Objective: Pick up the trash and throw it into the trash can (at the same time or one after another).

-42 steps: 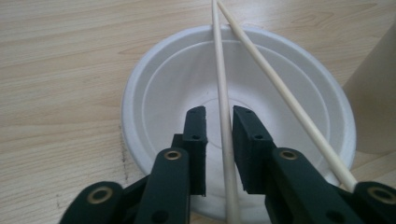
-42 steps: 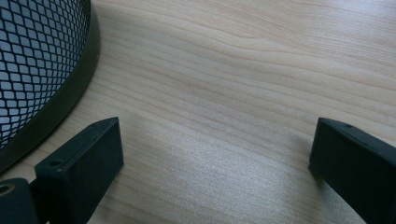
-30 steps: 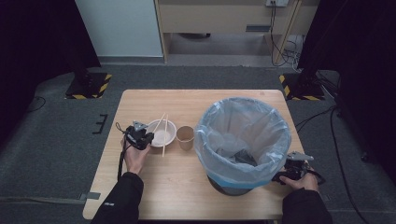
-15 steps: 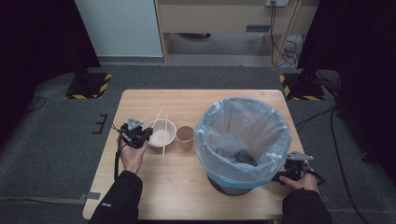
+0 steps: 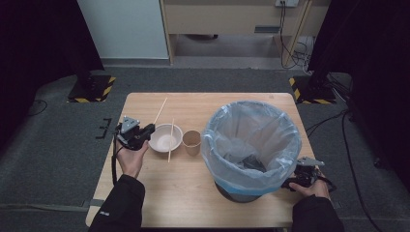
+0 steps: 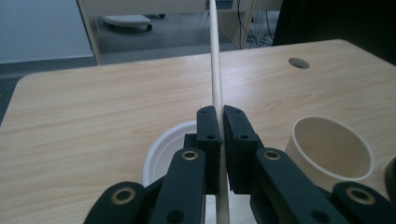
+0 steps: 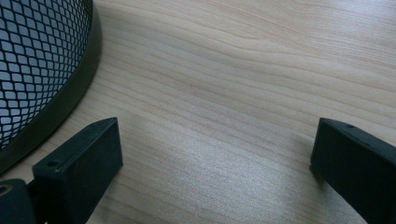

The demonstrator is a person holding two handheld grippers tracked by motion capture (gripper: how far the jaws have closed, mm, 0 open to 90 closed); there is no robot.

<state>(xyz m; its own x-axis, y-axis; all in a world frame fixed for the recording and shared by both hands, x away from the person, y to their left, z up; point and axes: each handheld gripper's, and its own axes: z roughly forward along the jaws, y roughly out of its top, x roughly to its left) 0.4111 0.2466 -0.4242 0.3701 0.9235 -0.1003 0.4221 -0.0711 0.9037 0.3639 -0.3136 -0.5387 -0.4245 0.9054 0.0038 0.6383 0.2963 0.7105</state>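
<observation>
L gripper (image 5: pixel 145 131) has lifted chopstick (image 6: pixel 215 70) off bowl (image 5: pixel 165 137) (clamped tight), palm up, R gripper (image 7: pixel 212 154) gaping by bin (image 5: pixel 251 145)

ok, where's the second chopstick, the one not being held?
High view, left half of the table: the loose chopstick lies across the white bowl, just left of the paper cup and right of the left tongs.

A pale wooden rectangular desk (image 5: pixel 159 193) stands on grey carpet. On it rest a white round paper bowl (image 5: pixel 165 138) with one wooden chopstick (image 5: pixel 170 140) laid across it, a tan paper cup (image 5: pixel 192 142) just beside, and a black mesh waste bin (image 5: pixel 251 147) lined with a light-blue plastic bag.
</observation>
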